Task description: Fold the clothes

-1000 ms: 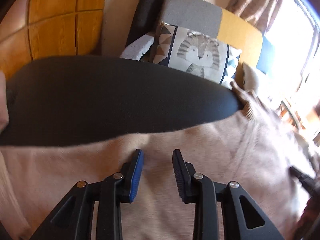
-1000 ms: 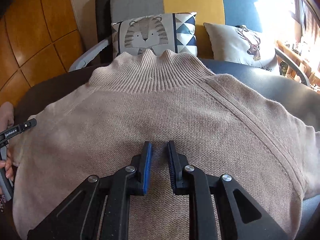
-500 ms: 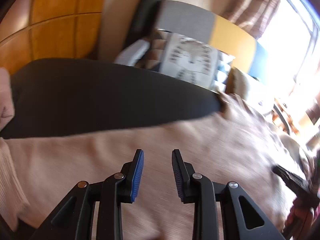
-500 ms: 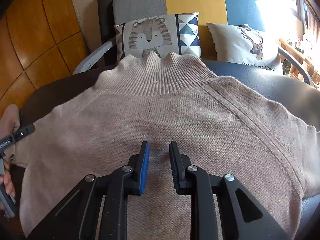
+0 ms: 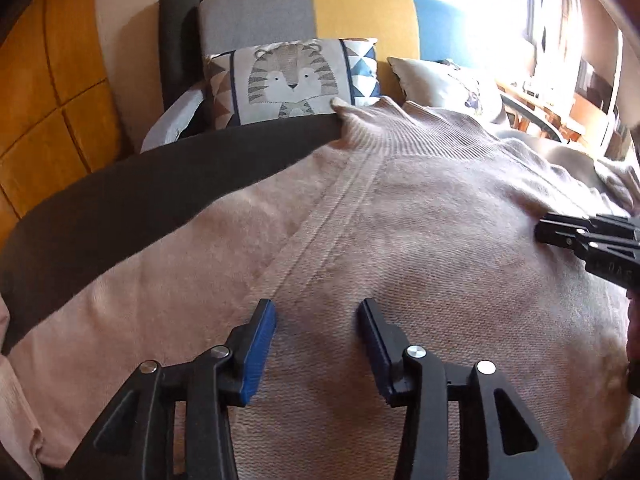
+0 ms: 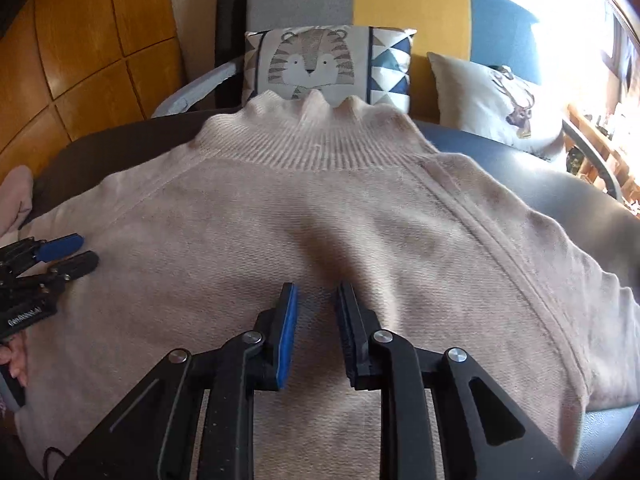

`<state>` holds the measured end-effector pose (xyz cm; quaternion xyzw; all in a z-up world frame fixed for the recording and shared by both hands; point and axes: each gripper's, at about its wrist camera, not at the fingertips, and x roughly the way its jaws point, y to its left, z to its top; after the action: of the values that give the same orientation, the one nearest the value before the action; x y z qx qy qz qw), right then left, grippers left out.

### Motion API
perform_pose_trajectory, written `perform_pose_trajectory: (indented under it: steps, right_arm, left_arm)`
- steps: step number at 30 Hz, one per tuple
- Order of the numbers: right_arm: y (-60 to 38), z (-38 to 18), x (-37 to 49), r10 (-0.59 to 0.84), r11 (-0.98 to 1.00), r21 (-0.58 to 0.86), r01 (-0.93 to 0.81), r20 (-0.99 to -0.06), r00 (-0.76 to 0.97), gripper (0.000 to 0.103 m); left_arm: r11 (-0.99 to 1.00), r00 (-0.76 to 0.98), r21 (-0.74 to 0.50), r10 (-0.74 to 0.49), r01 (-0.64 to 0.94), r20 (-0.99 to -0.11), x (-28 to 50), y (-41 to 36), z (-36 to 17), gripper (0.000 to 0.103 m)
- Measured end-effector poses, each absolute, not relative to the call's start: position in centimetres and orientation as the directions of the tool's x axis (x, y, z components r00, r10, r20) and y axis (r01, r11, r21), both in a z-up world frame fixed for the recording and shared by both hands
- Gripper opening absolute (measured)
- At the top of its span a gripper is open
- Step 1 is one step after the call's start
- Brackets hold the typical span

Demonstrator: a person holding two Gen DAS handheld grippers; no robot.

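the sweater lies spread flat on the dark tabletop, ribbed collar toward the sofa and its cushions, both shoulders out to the sides. it looks laid out this way so that the sides and sleeves can be turned in; no fold shows yet, so the work is at its start.

the right hand-held gripper sits over the middle of the chest, below the collar, its jaws a narrow gap apart with nothing pinched between them; whether its tips touch the knit i cannot tell. it seems parked there to pin the body down while the other side works.

the left hand-held gripper is over the sweater's left part, just beside the raglan seam, and its jaws are opening, bare knit below and nothing between the pads. from the right view it shows at the sweater's left edge, near a pink cloth on the tabletop.
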<state>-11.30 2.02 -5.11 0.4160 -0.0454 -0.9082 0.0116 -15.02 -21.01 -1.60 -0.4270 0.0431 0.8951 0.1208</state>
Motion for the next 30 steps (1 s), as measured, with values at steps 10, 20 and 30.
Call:
perform_pose_trajectory:
  steps: [10, 20, 30]
  right_arm:
    - [6.0, -2.6, -5.0, -0.195, -0.935, 0.347, -0.073, -0.675, -0.711, 0.024]
    - [2.0, -5.1, -0.6, -0.065, -0.998, 0.064, 0.025, -0.752, -0.656, 0.025]
    - [6.6, -4.5, 5.7, -0.032, -0.99, 0.115, -0.076, -0.727, -0.686, 0.024]
  left_arm:
    - [-0.971, -0.637, -0.01, 0.163, -0.237, -0.753, -11.8, -19.1, 0.2, 0.046]
    - [-0.957, -0.639, 0.079, 0.125, -0.28, -0.759, -7.4, -15.9, -1.6, 0.047]
    - [-0.955, -0.614, -0.042, 0.221, -0.292, -0.758, -8.3, -18.9, -2.2, 0.054]
